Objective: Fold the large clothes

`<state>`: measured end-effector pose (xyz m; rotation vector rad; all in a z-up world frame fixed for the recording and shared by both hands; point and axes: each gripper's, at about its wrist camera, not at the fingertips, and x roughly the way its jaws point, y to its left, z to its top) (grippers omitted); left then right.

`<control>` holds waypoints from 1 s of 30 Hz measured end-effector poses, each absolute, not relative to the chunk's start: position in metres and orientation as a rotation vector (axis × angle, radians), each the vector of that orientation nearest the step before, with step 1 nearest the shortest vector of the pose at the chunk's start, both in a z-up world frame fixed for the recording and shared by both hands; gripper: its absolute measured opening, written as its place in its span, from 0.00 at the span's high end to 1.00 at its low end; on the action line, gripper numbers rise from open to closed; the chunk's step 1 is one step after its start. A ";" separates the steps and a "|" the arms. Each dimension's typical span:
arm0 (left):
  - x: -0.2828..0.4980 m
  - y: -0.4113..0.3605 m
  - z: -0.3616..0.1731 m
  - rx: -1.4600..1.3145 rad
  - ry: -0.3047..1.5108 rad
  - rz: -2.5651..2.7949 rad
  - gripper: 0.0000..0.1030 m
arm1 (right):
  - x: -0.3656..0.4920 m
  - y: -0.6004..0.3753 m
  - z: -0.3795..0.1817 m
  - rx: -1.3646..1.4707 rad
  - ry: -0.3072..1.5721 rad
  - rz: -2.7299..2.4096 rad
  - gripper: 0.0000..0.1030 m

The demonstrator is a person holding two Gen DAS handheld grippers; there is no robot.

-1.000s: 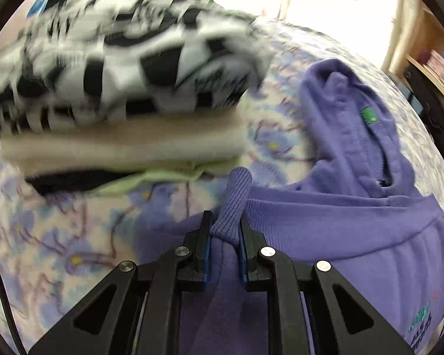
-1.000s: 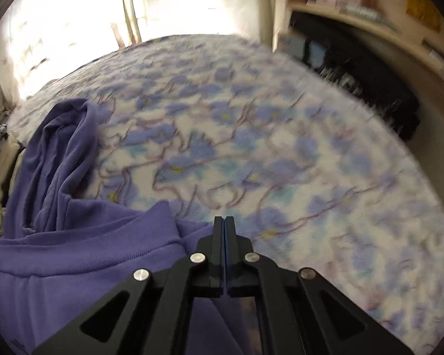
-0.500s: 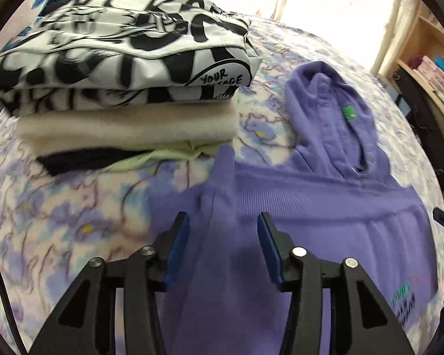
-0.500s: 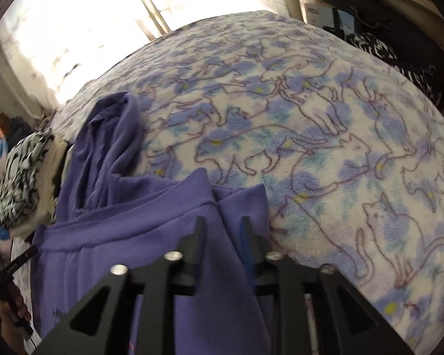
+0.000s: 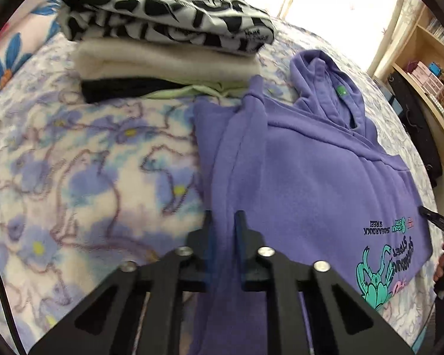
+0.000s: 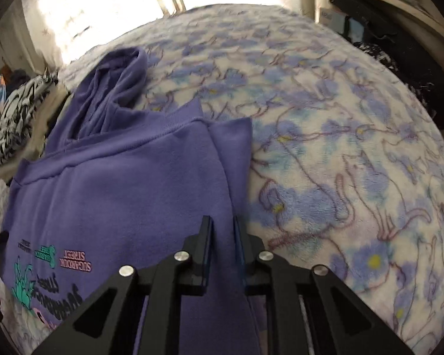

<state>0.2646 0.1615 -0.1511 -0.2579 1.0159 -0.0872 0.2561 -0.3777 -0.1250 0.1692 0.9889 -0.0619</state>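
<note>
A: Left wrist view?
B: The left gripper [image 5: 223, 227] has fingers narrowly parted above the purple hoodie [image 5: 305, 183], lying on the blanket [image 5: 83, 177] beside stacked clothes [image 5: 168, 44].
A: Right wrist view?
B: The right gripper [image 6: 222, 232] is likewise narrowly parted over the hoodie's folded sleeve [image 6: 231, 159].

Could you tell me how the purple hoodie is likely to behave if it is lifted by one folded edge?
The purple fleece hoodie looks soft, so it would probably drape and unfold. Its thick creases suggest moderate weight. The plush floral blanket may drag against it.
</note>
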 end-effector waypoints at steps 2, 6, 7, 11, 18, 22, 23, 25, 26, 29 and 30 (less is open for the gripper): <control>0.261 0.164 -0.156 -0.254 1.022 -0.075 0.92 | 0.248 -0.383 -0.131 0.200 0.999 -0.075 0.92; 0.258 0.171 -0.160 -0.296 1.032 -0.081 0.91 | 0.242 -0.383 -0.137 0.213 1.020 -0.088 0.90; 0.257 0.171 -0.156 -0.296 1.028 -0.071 0.89 | 0.239 -0.384 -0.131 0.233 1.020 -0.098 0.88; 0.237 0.168 -0.135 -0.265 0.979 -0.034 0.88 | 0.215 -0.371 -0.107 0.224 0.957 -0.077 0.81; 0.186 0.113 -0.124 -0.191 0.935 -0.180 0.88 | 0.167 -0.294 -0.104 0.100 0.933 0.161 0.80; 0.180 0.097 -0.149 -0.132 0.991 -0.143 0.88 | 0.158 -0.266 -0.122 -0.002 0.965 0.188 0.80; 0.181 0.101 -0.155 -0.135 0.998 -0.133 0.88 | 0.158 -0.268 -0.127 -0.025 0.973 0.164 0.80; 0.183 0.115 -0.164 -0.168 1.013 -0.128 0.88 | 0.158 -0.287 -0.136 -0.064 0.977 0.042 0.81; 0.184 0.122 -0.167 -0.205 1.020 -0.139 0.92 | 0.159 -0.307 -0.140 -0.048 0.985 -0.029 0.81; 0.184 0.137 -0.170 -0.279 1.034 -0.148 0.98 | 0.158 -0.366 -0.149 0.148 1.007 -0.041 0.92; 0.184 0.139 -0.171 -0.288 1.035 -0.155 0.98 | 0.156 -0.375 -0.149 0.189 1.010 -0.036 1.00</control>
